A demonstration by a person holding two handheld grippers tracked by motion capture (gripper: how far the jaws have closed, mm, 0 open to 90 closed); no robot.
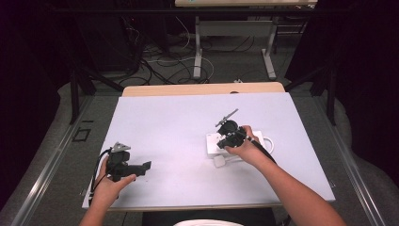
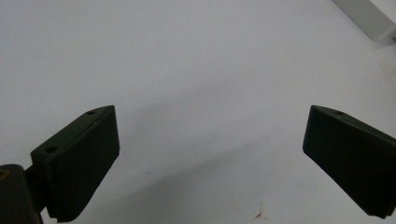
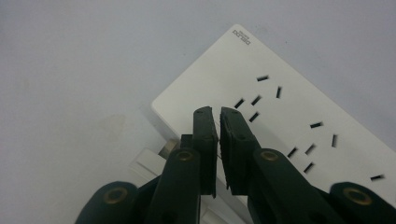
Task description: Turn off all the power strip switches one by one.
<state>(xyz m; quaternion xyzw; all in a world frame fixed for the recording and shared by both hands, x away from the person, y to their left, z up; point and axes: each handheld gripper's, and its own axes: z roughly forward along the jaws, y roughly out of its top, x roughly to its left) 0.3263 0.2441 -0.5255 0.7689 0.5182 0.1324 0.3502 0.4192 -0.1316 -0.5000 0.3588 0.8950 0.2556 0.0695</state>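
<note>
Over the white power strip (image 3: 299,121) the right gripper (image 3: 218,140) is nearly closed, perhaps gripping a plug; the left gripper (image 2: 210,158) gapes wide, idle; pressing in looks next.

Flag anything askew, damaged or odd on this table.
Nothing looks damaged or spilled. The white power strip lies flat but at an angle to the table edges, and a white plug lies loose beside it, not in a socket. Faint stains mark the tabletop.
</note>
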